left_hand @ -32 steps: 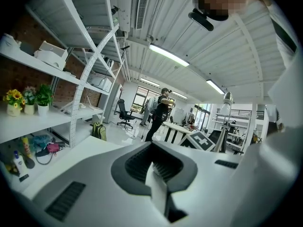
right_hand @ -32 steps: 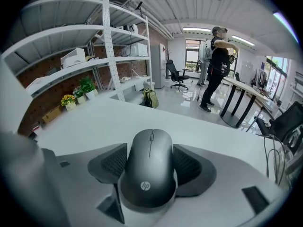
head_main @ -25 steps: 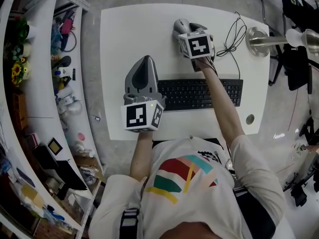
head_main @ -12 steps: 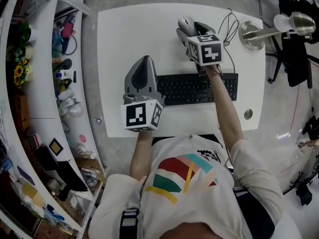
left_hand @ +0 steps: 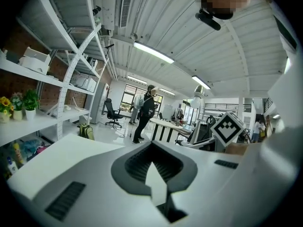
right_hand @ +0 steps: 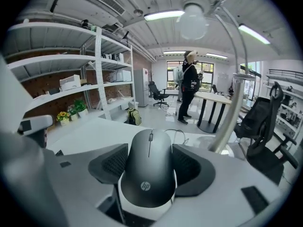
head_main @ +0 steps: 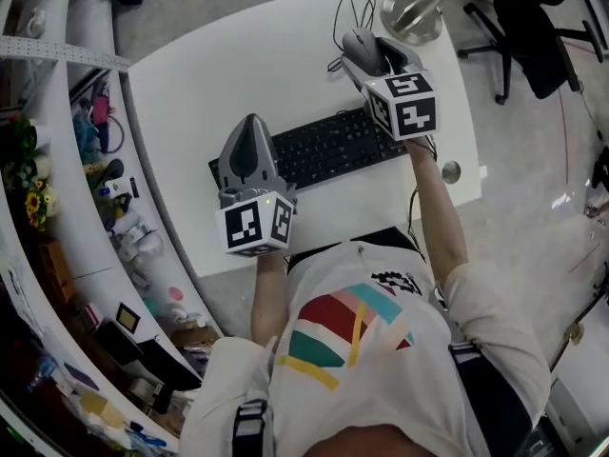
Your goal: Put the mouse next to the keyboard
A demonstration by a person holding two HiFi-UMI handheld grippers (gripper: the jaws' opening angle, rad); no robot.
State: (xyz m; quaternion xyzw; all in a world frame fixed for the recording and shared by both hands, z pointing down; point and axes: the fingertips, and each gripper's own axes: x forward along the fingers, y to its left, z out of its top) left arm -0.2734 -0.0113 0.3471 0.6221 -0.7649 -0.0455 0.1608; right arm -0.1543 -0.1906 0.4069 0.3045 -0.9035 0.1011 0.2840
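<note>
Gripping the mouse [right_hand: 147,171] between widely spread jaws, the right gripper [head_main: 369,57] holds it over the table [head_main: 219,74] just beyond the keyboard's [head_main: 324,146] far right corner, apparently clear of the surface. Pickup looks done; setting it down beside the keyboard and letting go remain. At the keyboard's left end the left gripper [left_hand: 152,171] hovers, jaws together and empty.

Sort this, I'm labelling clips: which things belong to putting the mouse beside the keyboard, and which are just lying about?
In the job: dark grey computer mouse, right gripper clamping it, black keyboard, white table.
Lying about: silver desk lamp, cluttered white shelves, yellow flowers; left gripper idle, shut.
</note>
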